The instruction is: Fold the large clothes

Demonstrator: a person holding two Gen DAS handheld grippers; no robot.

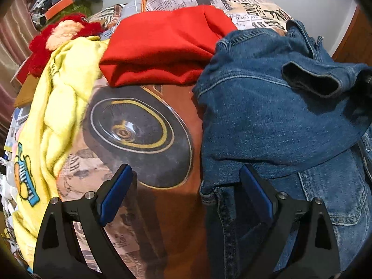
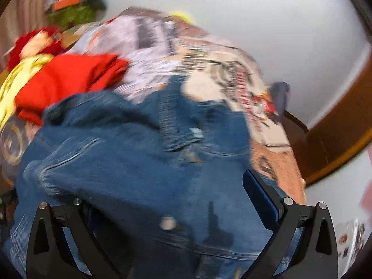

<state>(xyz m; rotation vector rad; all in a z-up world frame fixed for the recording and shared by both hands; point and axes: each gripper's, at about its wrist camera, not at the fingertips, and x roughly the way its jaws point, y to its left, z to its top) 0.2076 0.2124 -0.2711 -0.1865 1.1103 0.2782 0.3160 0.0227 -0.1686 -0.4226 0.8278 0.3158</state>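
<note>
The left gripper (image 1: pixel 186 181) is hovering with its blue-padded fingers (image 1: pixel 116 193) spread wide and nothing between them; one finger is sitting over the printed bedspread (image 1: pixel 162 209), the other over the near edge of the denim jacket (image 1: pixel 267 121). The right gripper (image 2: pixel 167 200) is standing wide apart too, its jaws straddling a raised mound of the denim jacket (image 2: pixel 127 162); the left finger is partly hidden behind that fabric, and the pads are not pressing on it, so the tool is released; this view is blurring heavily, so fine detail is hard to read.

The jacket is lying crumpled on the bed, just right of the big wheel print (image 1: pixel 139 132) in the left wrist view; a cuffed sleeve (image 1: pixel 313 79) is flopping across its upper part, and a chest pocket (image 1: pixel 337 197) is showing lower right.

To the left, a yellow garment (image 1: pixel 60 97) with a cartoon graphic is draping along the bed's edge; beyond the wheel print, a folded red garment (image 1: pixel 162 51) is resting between the yellow one and the jacket, touching both.

Farther back, a red plush toy (image 1: pixel 65 32) is sitting by the yellow garment; behind it, a cluttered heap (image 1: pixel 62 2) is piling up near a curtain (image 1: pixel 14 30); newspaper-style print is running across the far bedspread, with a pale wall (image 2: pixel 279 23) and wooden furniture (image 2: pixel 337 127) beyond.
</note>
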